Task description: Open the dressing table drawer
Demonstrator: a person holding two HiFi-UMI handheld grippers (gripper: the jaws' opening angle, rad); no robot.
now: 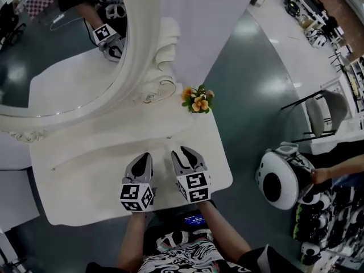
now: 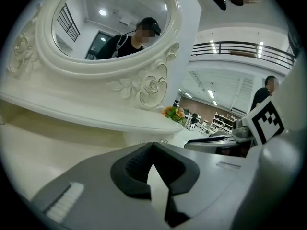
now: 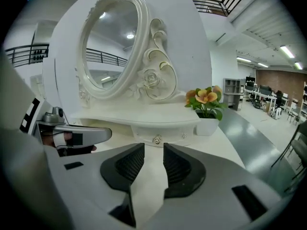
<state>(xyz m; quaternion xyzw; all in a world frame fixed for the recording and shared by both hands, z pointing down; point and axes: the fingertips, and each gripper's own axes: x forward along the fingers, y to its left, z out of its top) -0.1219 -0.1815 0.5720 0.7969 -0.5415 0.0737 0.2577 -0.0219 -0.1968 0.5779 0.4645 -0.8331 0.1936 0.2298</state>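
Observation:
The white dressing table (image 1: pixel 79 175) carries an oval mirror (image 1: pixel 68 38) on a raised shelf. In the right gripper view a small drawer front with a round knob (image 3: pixel 157 139) sits under that shelf, straight ahead of my right gripper (image 3: pixel 153 146). Its jaws stand apart with nothing between them, a short way off the knob. My left gripper (image 2: pixel 153 145) is shut and empty, its pad tips touching. Both grippers hover side by side over the table's front part, left (image 1: pixel 143 157) and right (image 1: pixel 185 151), pointing at the shelf.
A potted orange flower (image 1: pixel 197 100) stands at the shelf's right end, close to the drawer (image 3: pixel 207 99). Off the table's right edge are a round black-and-white object (image 1: pixel 281 178) with a person's hand (image 1: pixel 318 176) on it and a grey chair (image 1: pixel 321 115).

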